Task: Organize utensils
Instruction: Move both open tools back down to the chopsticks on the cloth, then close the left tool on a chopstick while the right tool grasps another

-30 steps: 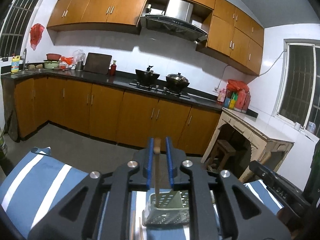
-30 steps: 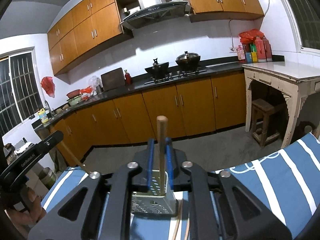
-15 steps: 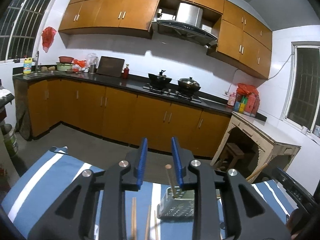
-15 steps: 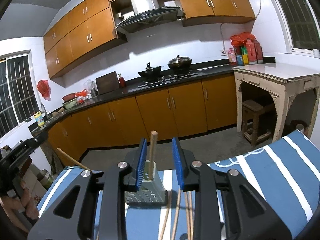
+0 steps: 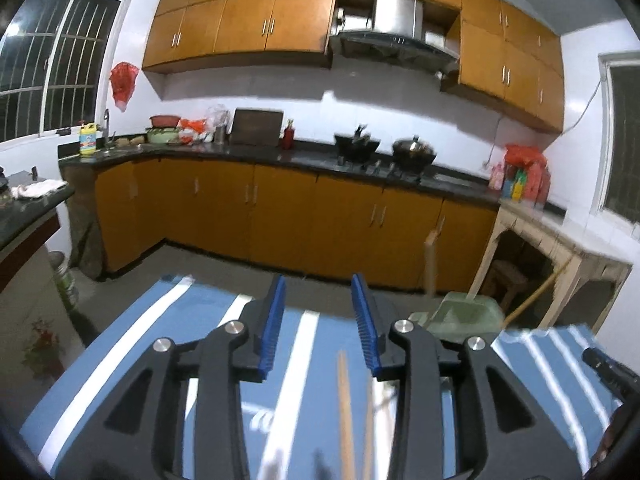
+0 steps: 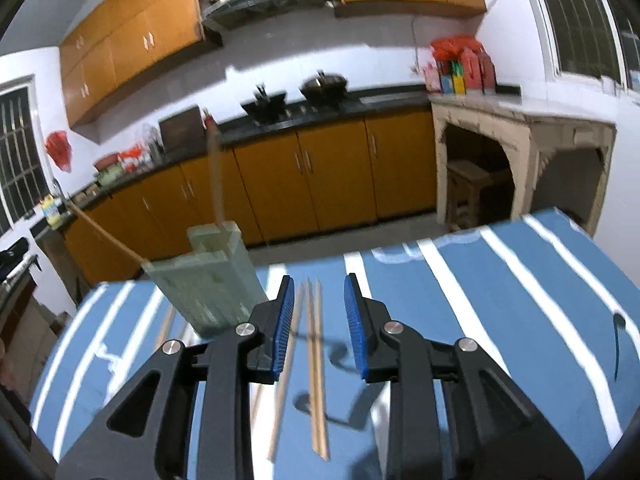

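Note:
A pale green perforated utensil holder (image 6: 208,276) stands on the blue striped tablecloth (image 6: 500,300). One wooden stick (image 6: 216,176) stands upright in it and another (image 6: 108,236) leans out to the left. My right gripper (image 6: 318,292) is open and empty, just right of the holder, over several loose chopsticks (image 6: 316,360) lying on the cloth. In the left wrist view the holder (image 5: 464,314) is off to the right. My left gripper (image 5: 318,292) holds nothing, its jaws opening above chopsticks (image 5: 346,408) on the cloth.
A dark slim utensil (image 6: 618,344) lies near the cloth's right side. The table's far edge (image 5: 240,292) drops to the kitchen floor. Orange cabinets (image 5: 280,216) and a pale side table (image 6: 520,128) stand beyond. The other gripper's tip (image 5: 608,368) shows at the right edge.
Both grippers let go of the wooden sticks, which now stand in the holder. Both opened, drew away from the holder, left one leftward, right one rightward, and sank toward the cloth.

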Available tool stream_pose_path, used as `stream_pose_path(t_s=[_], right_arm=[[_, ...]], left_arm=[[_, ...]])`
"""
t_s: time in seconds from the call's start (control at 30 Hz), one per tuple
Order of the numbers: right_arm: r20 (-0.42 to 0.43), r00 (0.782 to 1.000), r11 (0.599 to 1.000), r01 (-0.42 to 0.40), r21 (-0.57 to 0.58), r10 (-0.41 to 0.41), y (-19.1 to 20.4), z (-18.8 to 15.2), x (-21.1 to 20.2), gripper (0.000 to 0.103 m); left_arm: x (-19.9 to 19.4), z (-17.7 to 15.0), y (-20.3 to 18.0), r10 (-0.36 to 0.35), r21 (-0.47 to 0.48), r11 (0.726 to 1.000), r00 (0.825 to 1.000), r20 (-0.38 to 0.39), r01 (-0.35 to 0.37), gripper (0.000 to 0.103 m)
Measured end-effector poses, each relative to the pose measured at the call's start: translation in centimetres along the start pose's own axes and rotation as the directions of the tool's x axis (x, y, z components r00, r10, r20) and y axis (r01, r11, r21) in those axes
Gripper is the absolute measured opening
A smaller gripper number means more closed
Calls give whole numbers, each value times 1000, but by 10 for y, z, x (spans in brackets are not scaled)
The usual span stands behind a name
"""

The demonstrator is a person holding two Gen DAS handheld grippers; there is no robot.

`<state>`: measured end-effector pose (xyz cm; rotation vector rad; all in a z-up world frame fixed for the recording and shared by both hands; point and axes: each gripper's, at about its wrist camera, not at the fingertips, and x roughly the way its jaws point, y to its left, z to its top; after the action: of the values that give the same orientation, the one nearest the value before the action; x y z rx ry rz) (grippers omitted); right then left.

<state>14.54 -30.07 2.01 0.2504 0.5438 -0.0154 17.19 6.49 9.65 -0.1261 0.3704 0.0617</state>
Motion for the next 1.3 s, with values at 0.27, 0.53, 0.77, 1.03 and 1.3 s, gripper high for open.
stream_pose_path(t_s=[0.27, 0.53, 0.77, 1.03, 1.3], right_arm=[[-225, 974, 1000, 13, 26, -7, -11, -64, 40, 27], [-294, 956, 999, -9, -45, -5, 10, -84, 62, 26], [-308, 951, 999, 9, -44, -22, 12, -83, 81, 23], [-308, 951, 998, 23, -61, -40, 10, -80, 89, 23], [-309, 947, 990, 50, -131, -89, 20, -81, 93, 19]], left_arm=[[37, -77, 25, 7, 10, 1000, 971, -241, -5, 35], [58, -125, 14, -39, 27, 998, 925, -379, 53, 35], [66, -139, 5, -57, 37, 996, 903, -425, 80, 35], [75, -146, -3, -61, 48, 995, 890, -451, 93, 35], [80, -149, -5, -70, 45, 994, 881, -468, 103, 35]])
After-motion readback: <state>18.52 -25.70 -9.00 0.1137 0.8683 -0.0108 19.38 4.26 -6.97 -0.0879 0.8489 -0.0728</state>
